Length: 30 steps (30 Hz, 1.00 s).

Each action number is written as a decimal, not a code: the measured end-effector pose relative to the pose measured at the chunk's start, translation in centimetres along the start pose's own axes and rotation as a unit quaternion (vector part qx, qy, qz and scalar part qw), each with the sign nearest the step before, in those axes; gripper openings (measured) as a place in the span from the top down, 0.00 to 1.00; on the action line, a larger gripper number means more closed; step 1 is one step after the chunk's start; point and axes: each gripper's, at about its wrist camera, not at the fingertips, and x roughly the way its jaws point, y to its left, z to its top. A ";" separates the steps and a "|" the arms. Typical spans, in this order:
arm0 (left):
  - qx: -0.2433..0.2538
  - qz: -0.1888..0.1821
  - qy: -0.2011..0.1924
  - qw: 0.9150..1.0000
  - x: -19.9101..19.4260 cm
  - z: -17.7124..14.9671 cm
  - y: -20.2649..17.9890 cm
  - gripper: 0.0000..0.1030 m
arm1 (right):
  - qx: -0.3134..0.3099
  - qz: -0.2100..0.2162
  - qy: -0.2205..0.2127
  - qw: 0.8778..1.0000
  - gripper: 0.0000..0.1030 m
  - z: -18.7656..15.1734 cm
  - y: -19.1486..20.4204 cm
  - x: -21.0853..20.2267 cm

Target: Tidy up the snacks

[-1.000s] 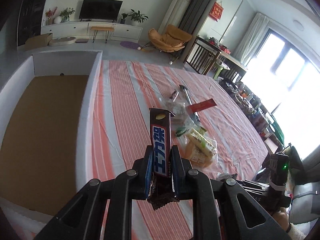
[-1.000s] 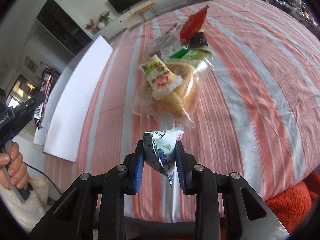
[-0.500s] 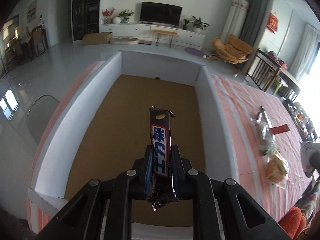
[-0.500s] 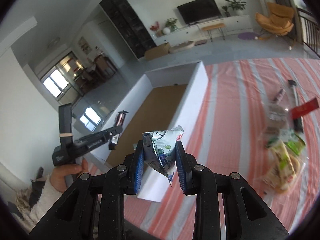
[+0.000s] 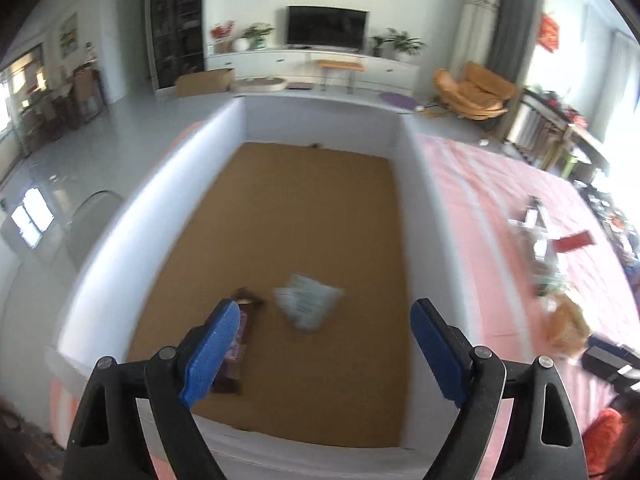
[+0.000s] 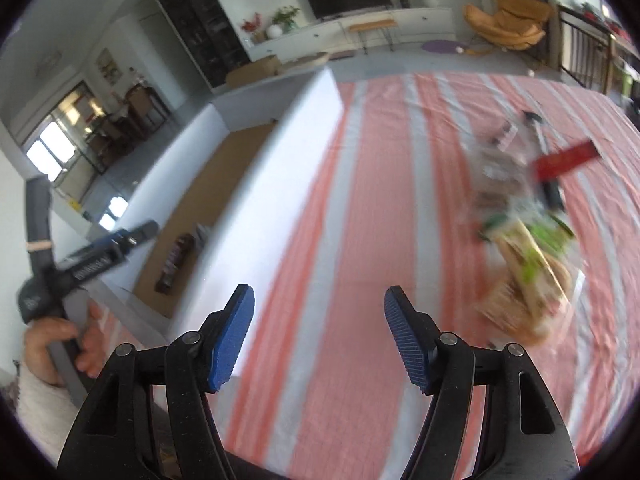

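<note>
both tools, left tool [image 5: 324, 334] and right tool [image 6: 318, 334], have just sprung wide, empty; chocolate bar [image 5: 236, 340] and pale packet [image 5: 306, 306] now lie in box [image 5: 120, 236]. pile remains.

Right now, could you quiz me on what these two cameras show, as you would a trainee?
1. True or false: the left gripper grips the chocolate bar.
2. Where does the pale snack packet lie?
A. on the striped cloth
B. in the white box
C. between the right gripper's pads
3. Fill in: the snack pile lies on the ___ cloth.

Key: 1 false, its jaws have just opened, empty; 2 B; 3 striped.
</note>
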 end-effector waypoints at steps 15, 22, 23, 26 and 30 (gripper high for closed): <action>0.135 -0.153 0.047 0.978 0.0 -3.5 -21.2 0.10 | 0.046 -0.141 0.038 0.988 0.30 2.1 -13.9 5.9; 0.151 -0.119 0.068 0.979 3.0 -5.9 -23.1 0.10 | 0.139 -0.159 -0.055 0.976 0.31 0.3 -17.6 1.1; 0.151 -0.114 0.070 0.980 3.7 -6.3 -23.0 0.10 | 0.146 -0.164 -0.070 0.973 0.31 -0.8 -17.7 0.2; 0.151 -0.098 0.078 0.980 6.8 -6.8 -23.4 0.10 | 0.156 -0.215 -0.097 0.959 0.26 -2.8 -18.4 -1.0; 0.153 -0.086 0.076 0.982 10.2 -7.0 -24.1 0.10 | 0.195 -0.246 -0.077 0.946 0.26 -3.0 -21.3 0.1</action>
